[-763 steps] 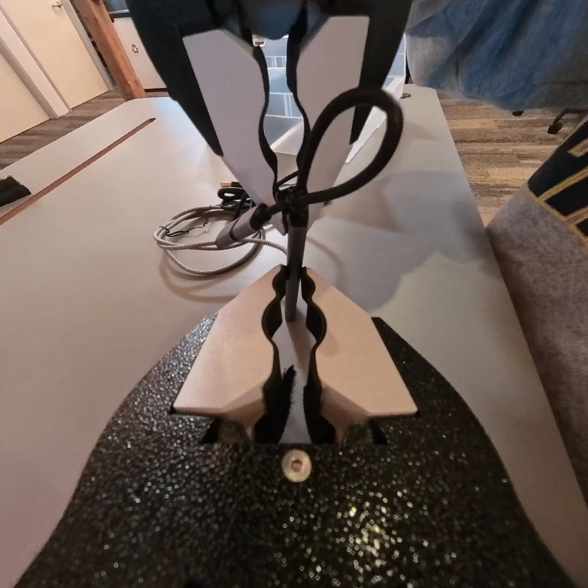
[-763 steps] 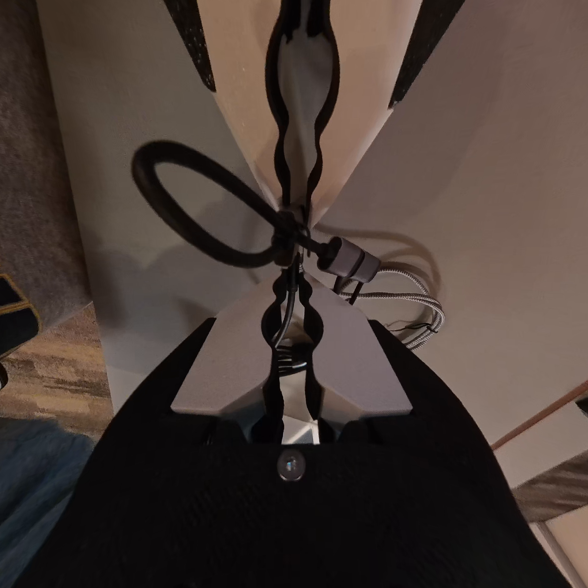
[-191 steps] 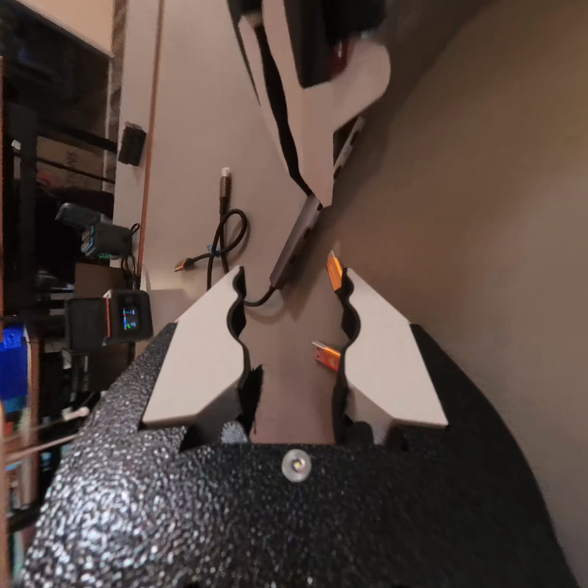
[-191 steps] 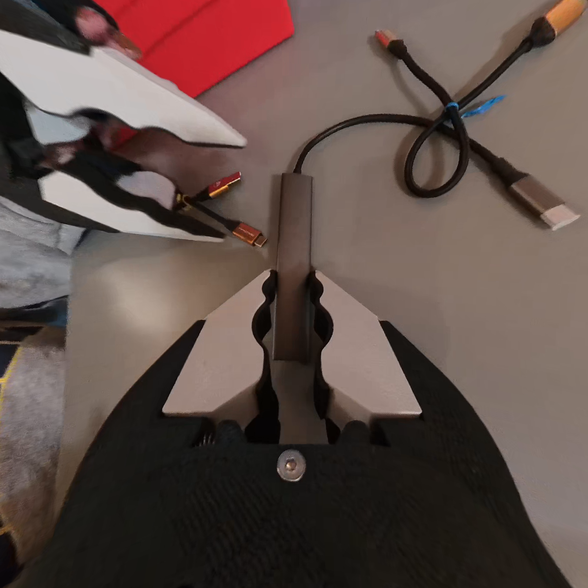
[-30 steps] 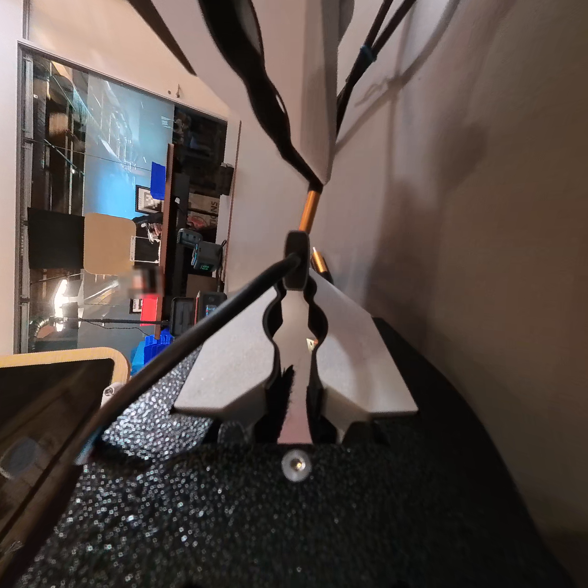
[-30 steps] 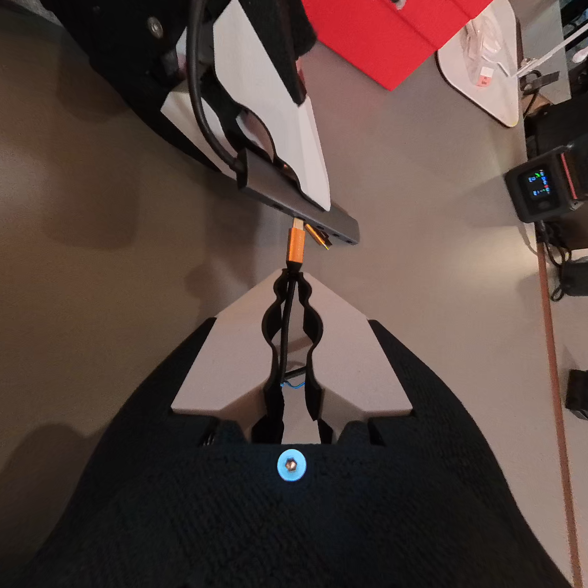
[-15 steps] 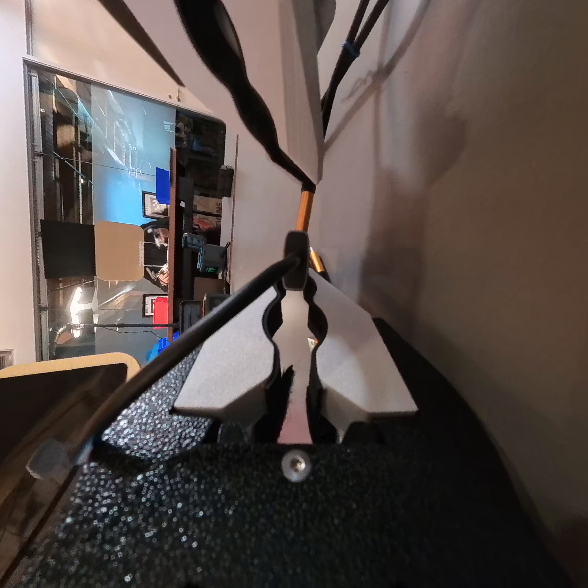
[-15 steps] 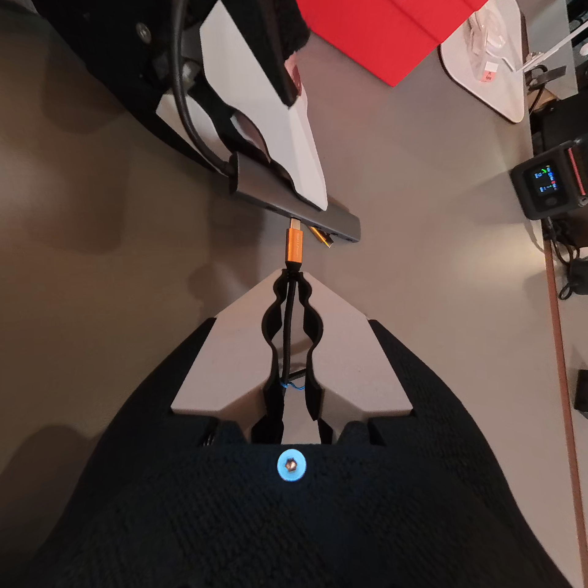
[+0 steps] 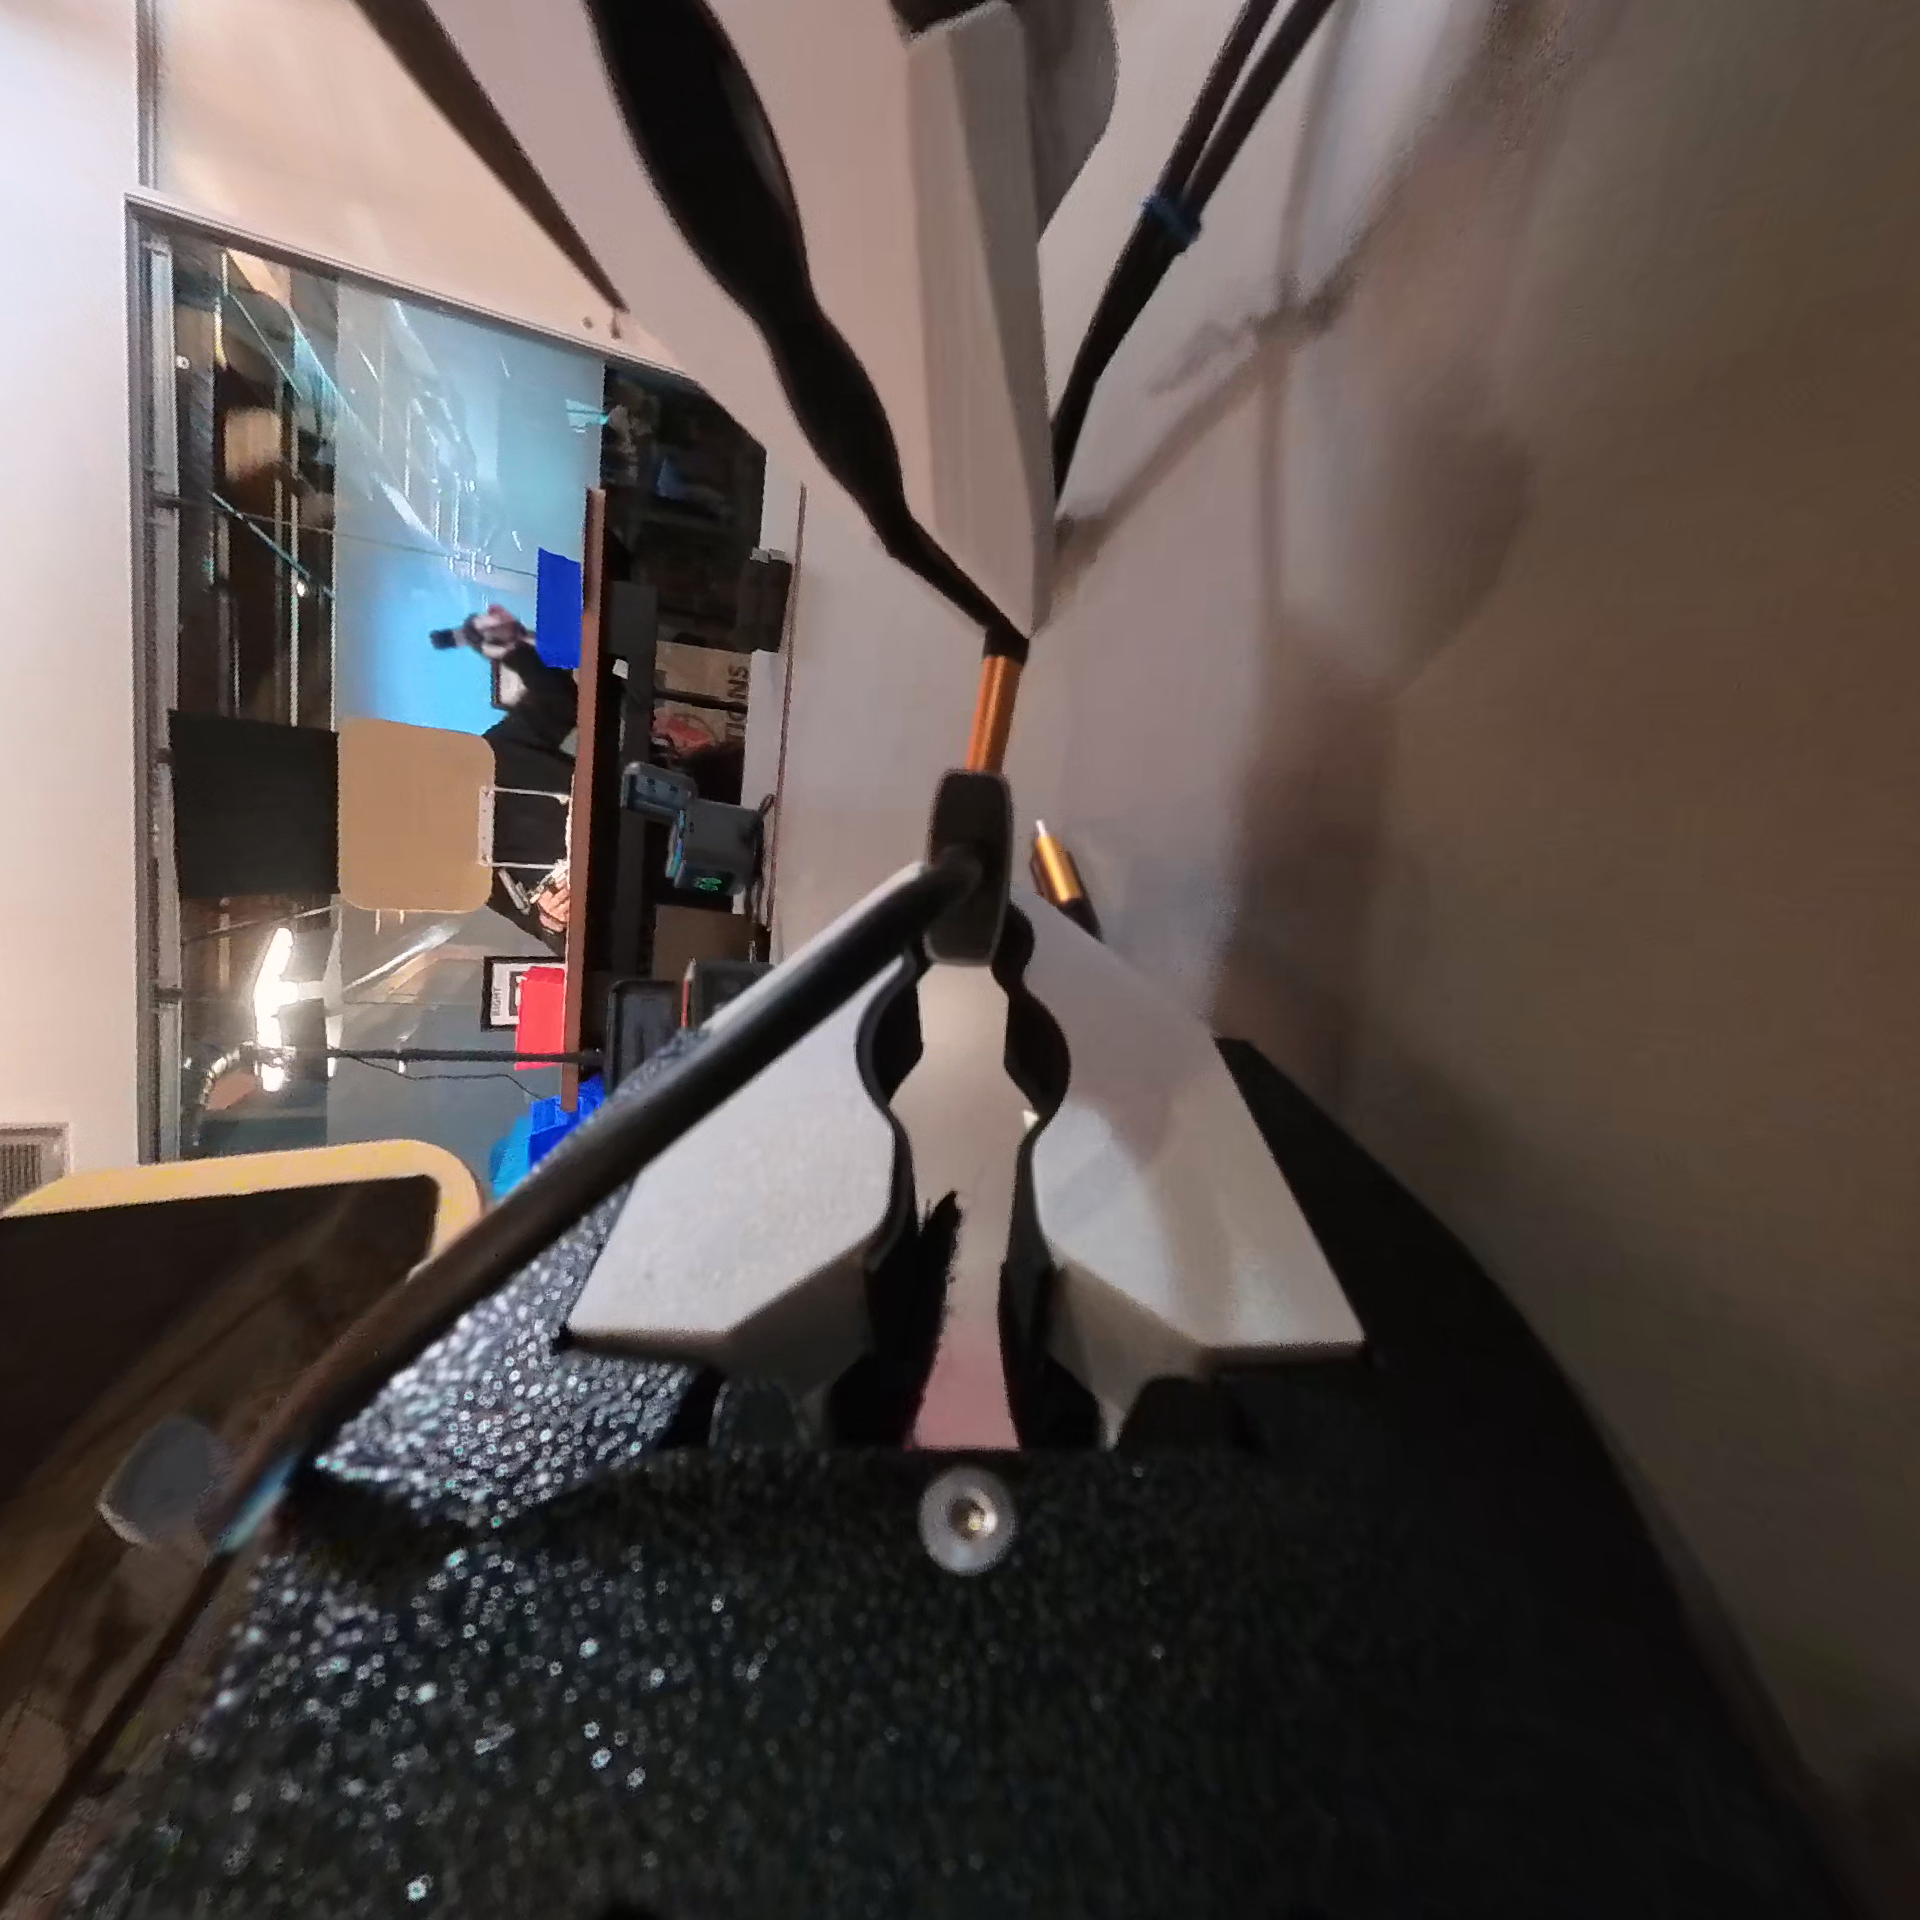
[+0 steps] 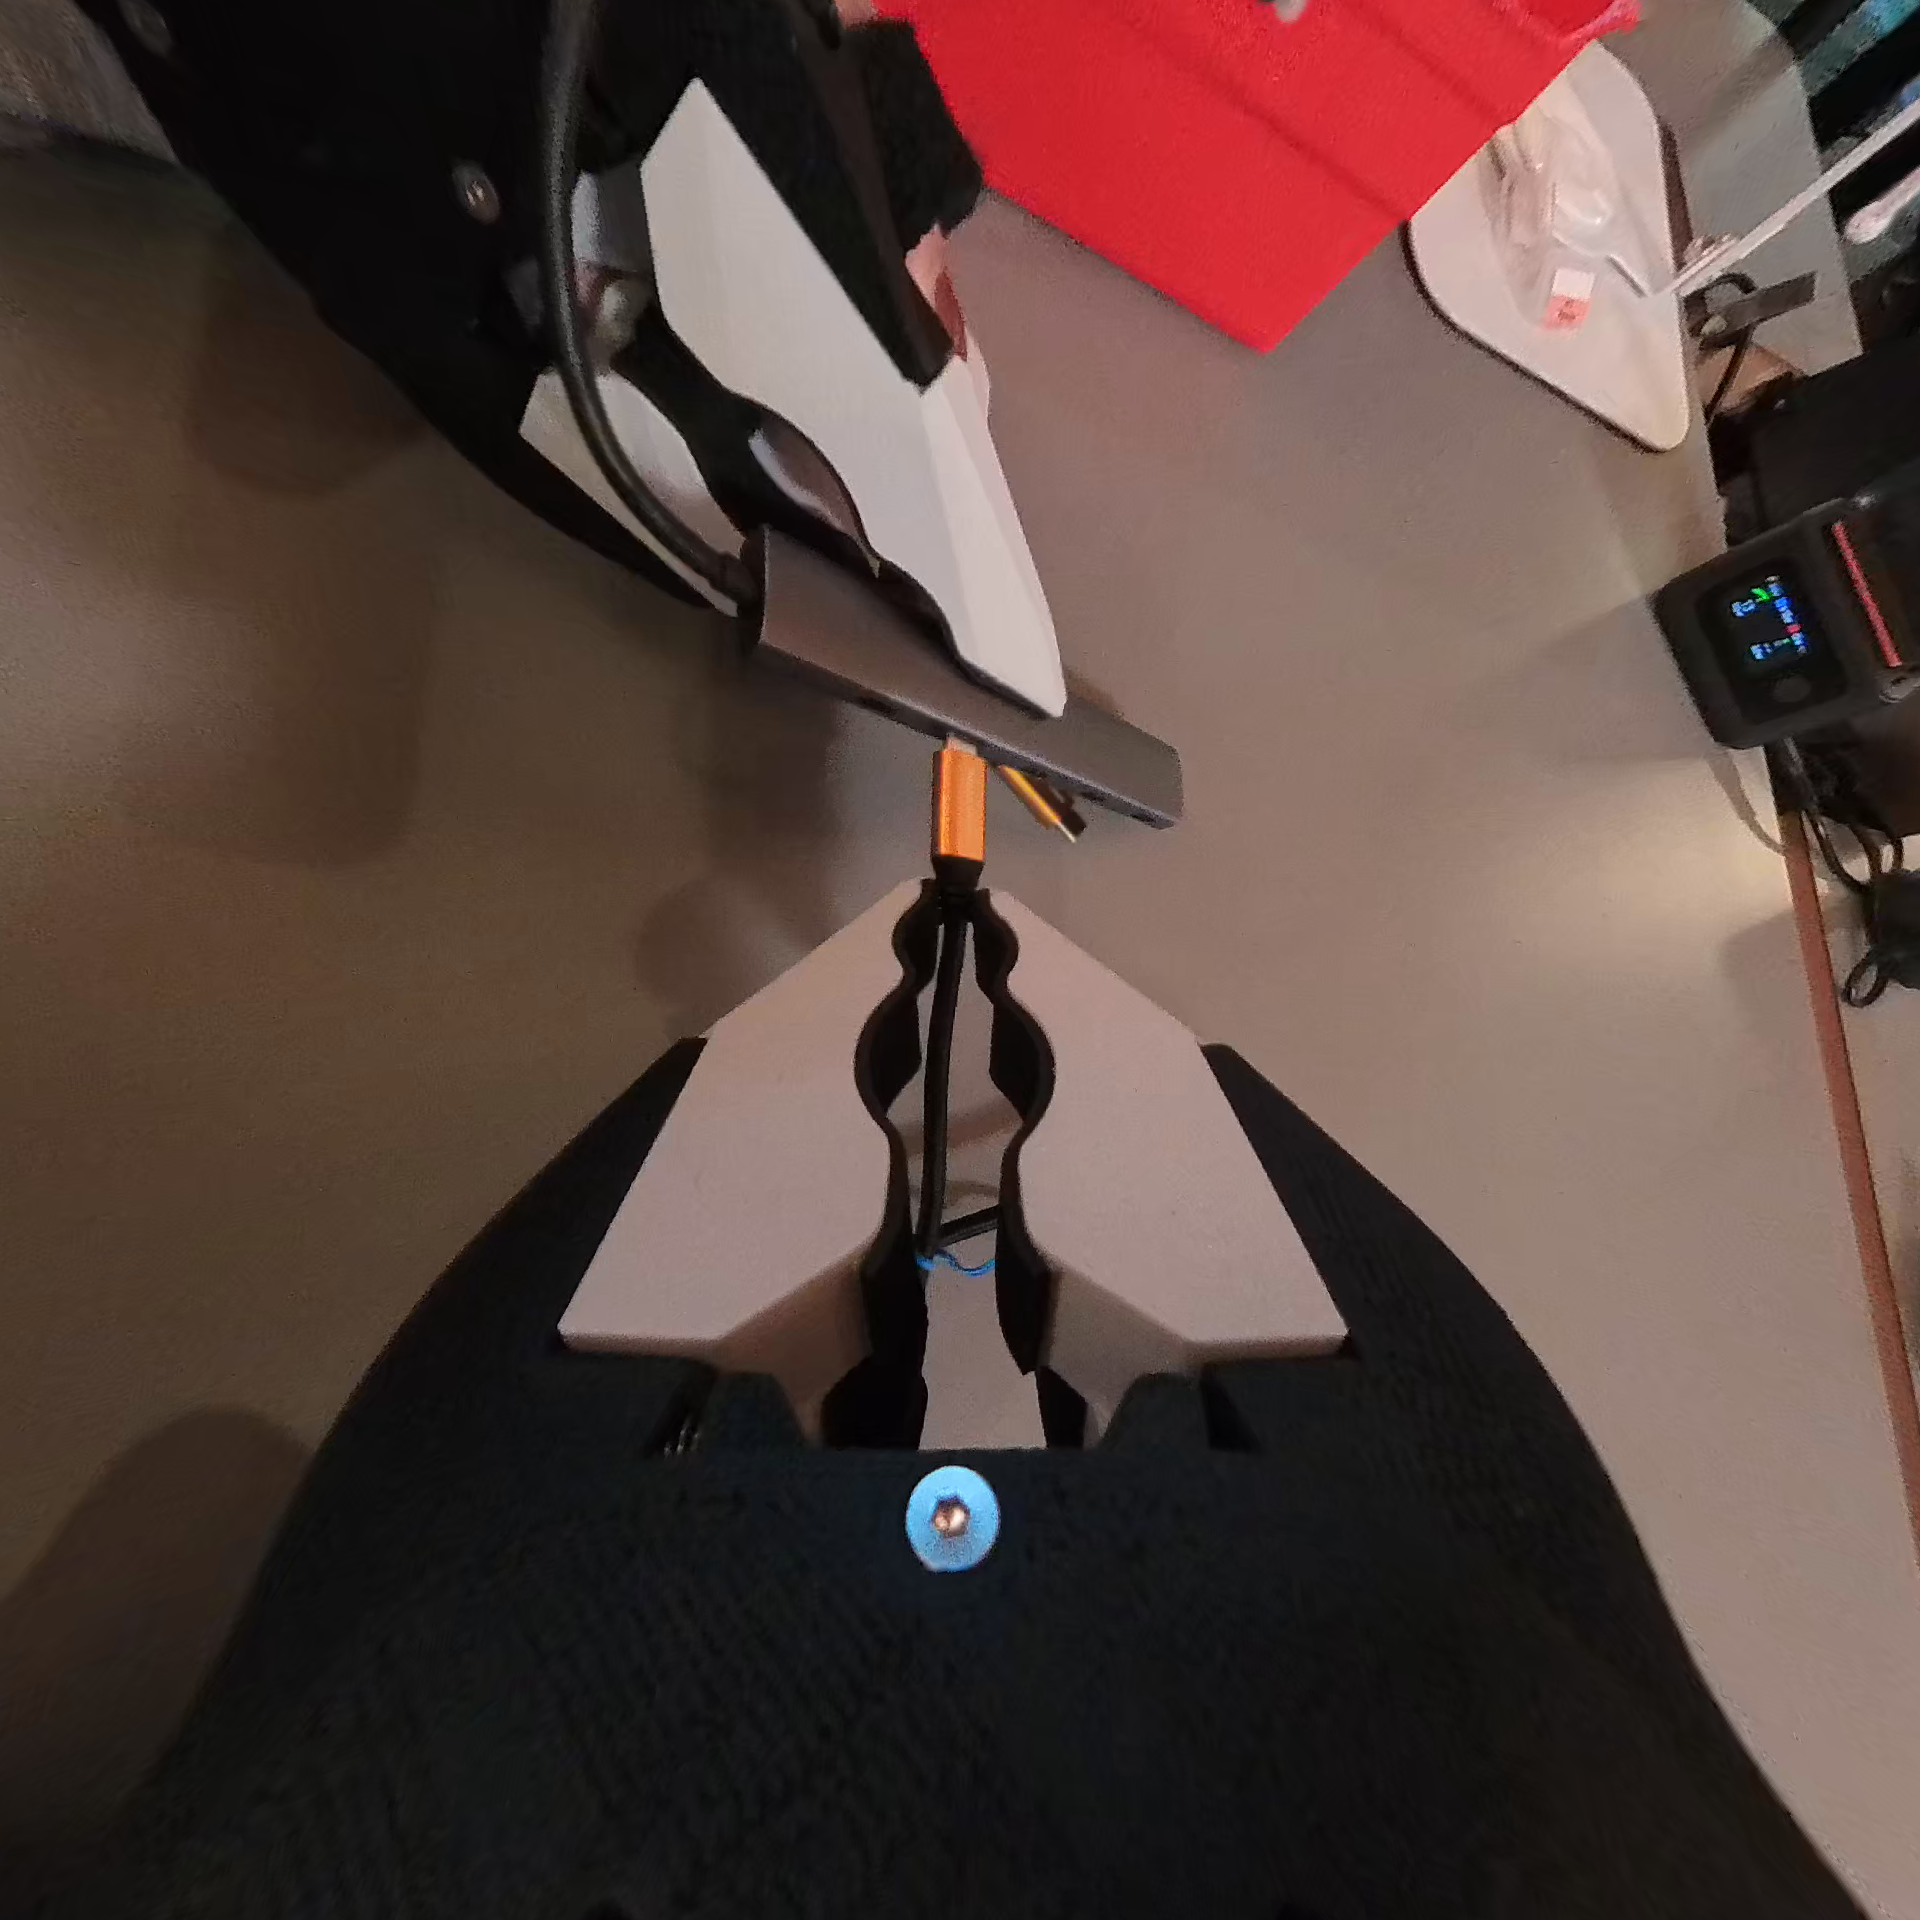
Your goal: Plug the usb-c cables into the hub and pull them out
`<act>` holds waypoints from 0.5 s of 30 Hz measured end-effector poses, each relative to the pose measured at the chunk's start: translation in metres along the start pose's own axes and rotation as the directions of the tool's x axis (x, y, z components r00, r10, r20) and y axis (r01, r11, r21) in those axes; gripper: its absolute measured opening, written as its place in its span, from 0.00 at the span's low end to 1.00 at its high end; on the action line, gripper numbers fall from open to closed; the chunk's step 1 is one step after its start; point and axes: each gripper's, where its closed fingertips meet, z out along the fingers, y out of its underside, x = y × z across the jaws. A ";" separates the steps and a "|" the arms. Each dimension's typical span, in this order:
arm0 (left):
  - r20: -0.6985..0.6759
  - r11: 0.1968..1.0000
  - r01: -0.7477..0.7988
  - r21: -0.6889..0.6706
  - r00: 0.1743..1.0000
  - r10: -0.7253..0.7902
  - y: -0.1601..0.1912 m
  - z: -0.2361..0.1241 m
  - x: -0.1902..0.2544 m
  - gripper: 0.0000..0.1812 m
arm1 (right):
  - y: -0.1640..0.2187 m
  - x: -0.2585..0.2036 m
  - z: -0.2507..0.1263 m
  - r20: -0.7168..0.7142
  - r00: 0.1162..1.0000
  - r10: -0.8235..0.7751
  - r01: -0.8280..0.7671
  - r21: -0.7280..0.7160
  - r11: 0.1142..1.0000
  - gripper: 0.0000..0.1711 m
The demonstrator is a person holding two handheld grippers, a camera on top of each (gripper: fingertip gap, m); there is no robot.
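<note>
Alignment mattered most: left gripper (image 10: 977,665) clamped the hub (image 10: 966,717) above the table (image 10: 1351,831), right gripper (image 10: 951,894) pinched the cable behind the orange plug (image 10: 957,810) at its port; straight travel, no twisting

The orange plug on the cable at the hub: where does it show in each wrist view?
Left wrist view: the orange plug is just above centre, between the hub and the right gripper.
Right wrist view: the plug is at centre, beyond the gripper tips, under the hub.
Shared landmark: the second orange plug hanging loose.
</note>
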 end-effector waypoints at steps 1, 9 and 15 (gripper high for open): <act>0.002 1.000 0.013 -0.002 1.000 -0.013 0.000 0.000 -0.001 0.04 | -0.001 0.000 -0.001 0.000 1.000 0.006 -0.006 0.010 1.000 0.02; 0.065 0.995 -0.053 -0.079 0.996 0.058 -0.001 -0.001 -0.007 0.04 | -0.003 0.003 0.000 -0.015 1.000 0.011 -0.010 0.010 1.000 0.02; 0.094 0.988 -0.091 -0.128 0.990 0.103 -0.001 -0.003 -0.011 0.04 | -0.013 0.004 -0.002 -0.024 0.999 0.021 -0.020 0.058 0.998 0.02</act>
